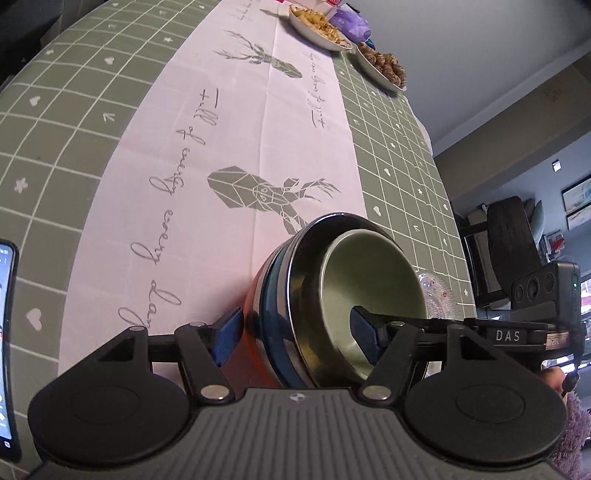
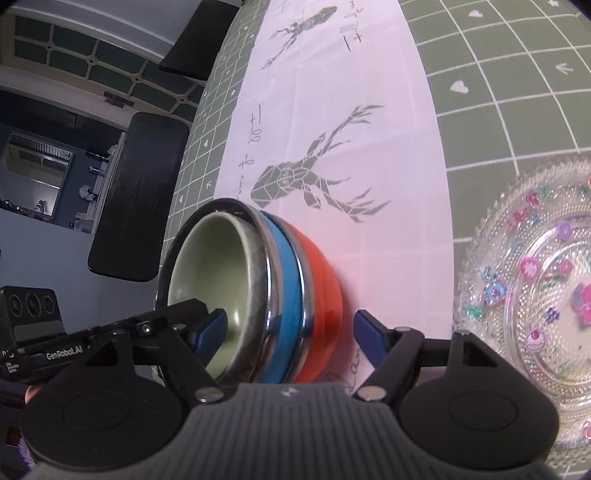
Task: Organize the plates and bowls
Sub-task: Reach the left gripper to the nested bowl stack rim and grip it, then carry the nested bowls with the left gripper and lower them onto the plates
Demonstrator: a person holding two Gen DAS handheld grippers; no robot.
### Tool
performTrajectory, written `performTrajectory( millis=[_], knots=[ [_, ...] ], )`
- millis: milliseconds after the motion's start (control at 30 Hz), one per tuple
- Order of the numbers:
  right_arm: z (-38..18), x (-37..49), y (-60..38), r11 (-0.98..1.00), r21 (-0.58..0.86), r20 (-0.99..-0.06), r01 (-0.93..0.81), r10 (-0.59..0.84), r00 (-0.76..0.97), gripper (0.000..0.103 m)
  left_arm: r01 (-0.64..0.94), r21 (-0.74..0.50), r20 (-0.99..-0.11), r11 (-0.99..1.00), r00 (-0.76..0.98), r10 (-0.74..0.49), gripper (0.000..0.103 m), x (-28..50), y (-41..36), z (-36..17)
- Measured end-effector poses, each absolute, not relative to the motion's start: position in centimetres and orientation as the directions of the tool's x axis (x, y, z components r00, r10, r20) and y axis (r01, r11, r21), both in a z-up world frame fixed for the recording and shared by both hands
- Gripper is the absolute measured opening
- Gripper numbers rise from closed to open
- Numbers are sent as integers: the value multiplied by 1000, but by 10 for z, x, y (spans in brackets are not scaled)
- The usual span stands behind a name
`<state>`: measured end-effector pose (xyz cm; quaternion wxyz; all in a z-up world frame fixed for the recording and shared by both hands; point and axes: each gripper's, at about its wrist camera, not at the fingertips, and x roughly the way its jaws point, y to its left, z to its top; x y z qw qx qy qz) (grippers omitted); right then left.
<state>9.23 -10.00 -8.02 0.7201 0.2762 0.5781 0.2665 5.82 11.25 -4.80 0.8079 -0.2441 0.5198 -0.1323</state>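
A nested stack of bowls sits on the table runner: an orange bowl [image 2: 325, 280] at the bottom, a blue bowl [image 2: 286, 291] in it, a steel-rimmed bowl and a pale green bowl [image 2: 210, 266] innermost. The stack also shows in the left wrist view [image 1: 332, 295]. My left gripper [image 1: 295, 334] straddles the stack's wall, one finger outside, one inside the green bowl [image 1: 369, 280]. My right gripper [image 2: 288, 330] straddles the opposite side the same way. Both sets of jaws stand wide, with a gap to the bowl walls. A clear glass plate [image 2: 535, 280] with flower decals lies right of the stack.
The table has a green grid cloth [image 1: 55, 122] and a white deer-print runner [image 1: 221, 122]. Two plates of food [image 1: 317, 26] stand at the far end. A phone [image 1: 7, 343] lies at the left edge. Dark chairs [image 2: 136, 192] stand beside the table.
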Motion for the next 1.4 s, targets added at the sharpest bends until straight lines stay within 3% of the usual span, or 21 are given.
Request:
performTrajectory(
  millis=[133,267,367,900,1400],
  knots=[
    [-81,92,-100,692,720,-675,-52,715,184,74,-50,-520,-783,853,428,-452,75,58,110,-49],
    [-81,91,-96,699,712,-680,-67,710,180,73,-44,-509,-787,860,429,-444,67,57,108,-48],
    [-81,90,-95,713,698,-692,-73,697,187,67,-36,-493,-792,869,433,-431,64,56,107,-47],
    [-84,86,-102,729,684,-713,4,668,212,47,-29,-458,-785,889,483,-388,61,52,101,-36],
    [-59,83,-126,759,651,-734,7,627,259,46,1,-468,-767,884,496,-407,59,60,76,-22]
  ],
)
